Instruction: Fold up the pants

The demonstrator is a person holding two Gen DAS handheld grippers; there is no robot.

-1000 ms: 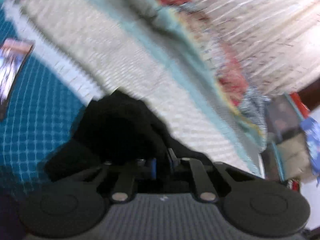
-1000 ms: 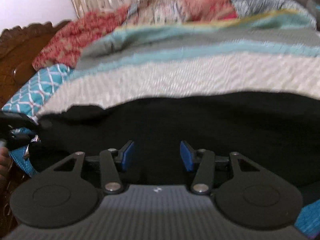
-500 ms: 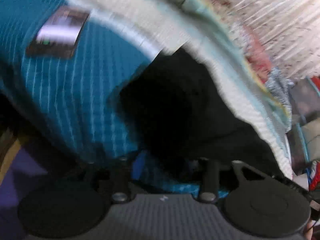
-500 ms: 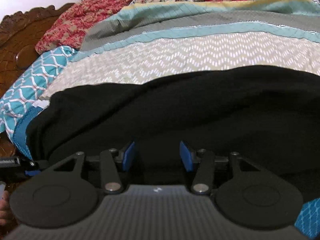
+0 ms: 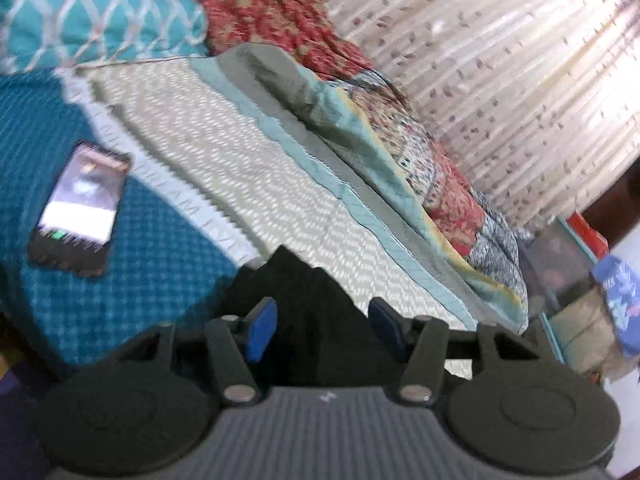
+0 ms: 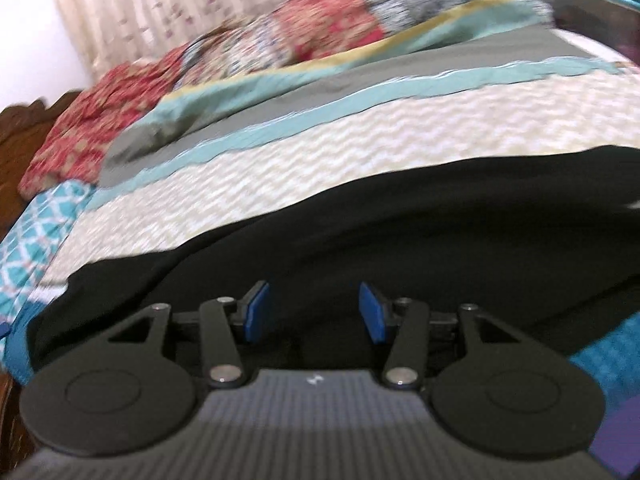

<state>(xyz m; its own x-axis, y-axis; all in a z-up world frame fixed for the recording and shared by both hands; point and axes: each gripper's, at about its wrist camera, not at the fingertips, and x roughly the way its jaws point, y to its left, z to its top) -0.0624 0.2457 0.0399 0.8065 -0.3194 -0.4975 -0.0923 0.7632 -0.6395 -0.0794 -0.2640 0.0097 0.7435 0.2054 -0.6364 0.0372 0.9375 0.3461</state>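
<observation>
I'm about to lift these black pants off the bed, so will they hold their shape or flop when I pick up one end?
The black fabric pants will probably flop: they lie in soft folds on the cream zigzag bedspread. A bunched corner peaks limply, so expect sagging. The cloth looks matte, so likely not slippery.

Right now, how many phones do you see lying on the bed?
1. The phone lies screen-up on the blue cover, to the left of the black pants. Others may be hidden under the bedding.
</observation>
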